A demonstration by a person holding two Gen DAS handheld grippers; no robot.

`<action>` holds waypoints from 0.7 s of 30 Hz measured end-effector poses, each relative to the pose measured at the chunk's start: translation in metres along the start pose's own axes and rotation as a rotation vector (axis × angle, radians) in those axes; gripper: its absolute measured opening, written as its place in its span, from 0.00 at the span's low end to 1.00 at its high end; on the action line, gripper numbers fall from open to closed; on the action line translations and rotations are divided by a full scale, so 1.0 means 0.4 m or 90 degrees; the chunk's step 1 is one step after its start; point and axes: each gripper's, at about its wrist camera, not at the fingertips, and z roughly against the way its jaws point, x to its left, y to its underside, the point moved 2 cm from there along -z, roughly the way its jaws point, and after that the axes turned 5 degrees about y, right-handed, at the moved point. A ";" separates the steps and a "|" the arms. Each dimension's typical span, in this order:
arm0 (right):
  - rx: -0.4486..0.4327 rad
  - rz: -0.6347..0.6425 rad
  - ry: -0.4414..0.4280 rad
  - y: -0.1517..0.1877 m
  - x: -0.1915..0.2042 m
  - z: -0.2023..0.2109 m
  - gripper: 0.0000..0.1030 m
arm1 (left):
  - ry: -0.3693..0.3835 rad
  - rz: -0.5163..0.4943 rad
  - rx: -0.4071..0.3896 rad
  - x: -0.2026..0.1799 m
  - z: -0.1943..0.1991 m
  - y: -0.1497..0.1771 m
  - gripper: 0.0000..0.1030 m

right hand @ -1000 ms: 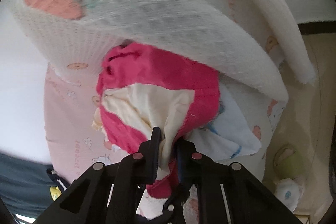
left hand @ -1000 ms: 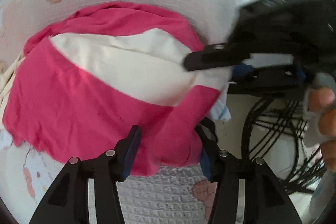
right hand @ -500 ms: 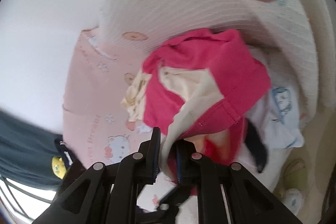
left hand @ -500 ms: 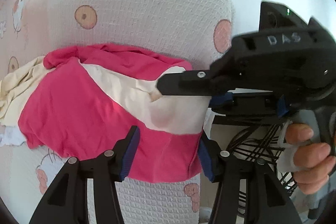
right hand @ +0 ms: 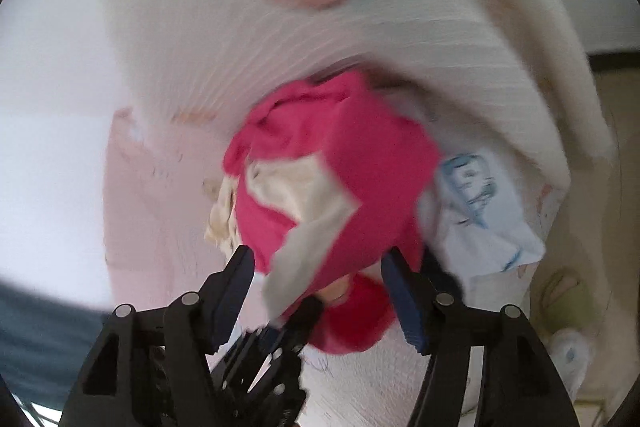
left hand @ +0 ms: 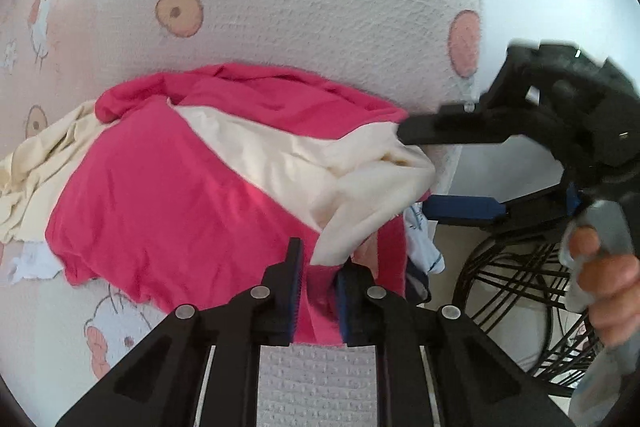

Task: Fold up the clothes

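At the left of my view, the pink and cream garment (left hand: 168, 195) lies spread over a white waffle blanket (left hand: 320, 19) printed with cartoon faces, with a crumpled cream cloth (left hand: 44, 163) beside its far left edge. My left tongs (left hand: 318, 297) are clenched on the near pink hem, a narrow bunch of fabric pinched between the blue pads. Further right, my right tongs (right hand: 318, 291) are opening: the cream flap hangs between the fingers (right hand: 404, 303) but they no longer press on it. A pale blue printed cloth (right hand: 480, 211) sits just beside the garment on the right.

I judge this to be a handover of the grip. To do it well I should keep the left pinch firm and low on the hem, take only one layer if I can, and draw the right tongs clear without dragging the cream flap along. Then a fresh hold at a far corner would let me pull the garment flat before any fold. The risk is the loose flap sliding into a heap.

A second ago the roles were reversed: my left tongs stood wide apart around the pink edge, and my right tongs were clamped on the cream fabric. The garment also looked more bunched and lifted then; now it lies lower and wider.
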 end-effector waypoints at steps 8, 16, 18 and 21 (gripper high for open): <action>-0.027 -0.032 0.005 -0.060 -0.030 -0.027 0.64 | -0.007 0.001 0.013 0.032 0.018 -0.015 0.12; -0.042 0.021 0.058 -0.043 0.006 -0.030 0.18 | 0.033 0.011 -0.004 0.048 0.068 -0.036 0.12; -0.046 0.027 0.042 -0.032 0.011 -0.016 0.17 | 0.074 0.037 -0.014 0.054 0.097 -0.040 0.12; -0.045 0.054 0.024 -0.016 0.028 0.004 0.17 | 0.128 0.106 -0.008 0.079 0.126 -0.052 0.15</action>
